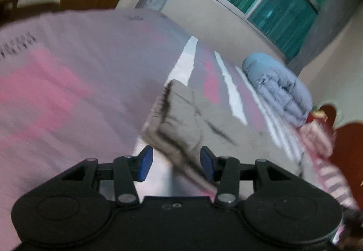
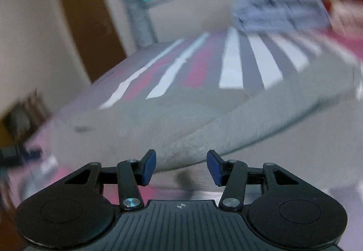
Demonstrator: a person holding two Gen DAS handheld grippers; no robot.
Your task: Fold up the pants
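You are holding both grippers over the bed, both views blurred. Your left gripper is standing released, its blue pads apart, with a fold of the grey pants lying between them but not pressed. Your right gripper is also standing open, the pants spreading just ahead of its pads. A blue quilt is sitting farther back on the striped sheet.
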